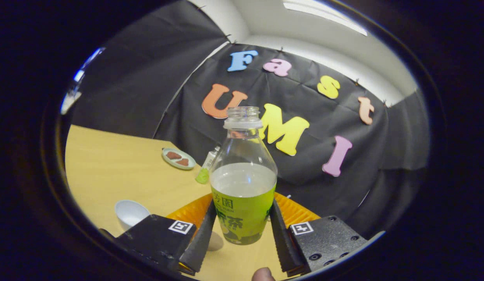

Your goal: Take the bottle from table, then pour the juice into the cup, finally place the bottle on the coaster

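The bottle [243,183] sits right between the gripper [242,230] fingers, both pressing its green label. White cup [130,212] sits off left.

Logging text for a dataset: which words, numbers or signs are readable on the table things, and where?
On the bottle label: large dark characters, too warped to quote surely.
On the tool, closed on the bottle: two square coded markers, no words.
On the small tube beyond: print too blurred.

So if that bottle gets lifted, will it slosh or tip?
Likely some slosh: the bottle looks roughly half full and has no cap, so tilting could spill. The thin clear plastic may flex. The gripper fingers flank its labelled lower part, seemingly touching, which should keep it steady.
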`<state>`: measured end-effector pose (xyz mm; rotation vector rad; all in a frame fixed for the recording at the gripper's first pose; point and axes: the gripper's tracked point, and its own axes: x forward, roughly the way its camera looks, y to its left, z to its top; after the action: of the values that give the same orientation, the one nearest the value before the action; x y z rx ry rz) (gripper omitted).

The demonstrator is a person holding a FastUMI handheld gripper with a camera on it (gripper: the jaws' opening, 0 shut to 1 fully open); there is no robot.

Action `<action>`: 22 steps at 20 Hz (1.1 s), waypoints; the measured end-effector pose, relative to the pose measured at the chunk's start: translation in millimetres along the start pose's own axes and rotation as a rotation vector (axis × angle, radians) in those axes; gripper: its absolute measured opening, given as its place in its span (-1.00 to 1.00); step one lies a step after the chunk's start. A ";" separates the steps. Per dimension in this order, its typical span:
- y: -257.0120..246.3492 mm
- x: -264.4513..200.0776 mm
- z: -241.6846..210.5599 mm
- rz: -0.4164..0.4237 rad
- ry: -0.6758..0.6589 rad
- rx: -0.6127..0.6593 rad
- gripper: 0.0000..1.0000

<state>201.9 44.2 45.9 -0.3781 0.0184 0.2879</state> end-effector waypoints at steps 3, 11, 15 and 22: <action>0.5 17.5 -8.8 0.039 0.027 0.144 0.53; 20.5 60.9 -50.8 0.094 0.100 0.247 0.54; 31.7 80.8 -72.4 0.109 0.141 0.268 0.55; 37.7 91.2 -101.9 0.108 0.190 0.270 0.58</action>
<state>282.4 65.3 -69.0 -0.1352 0.2626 0.3509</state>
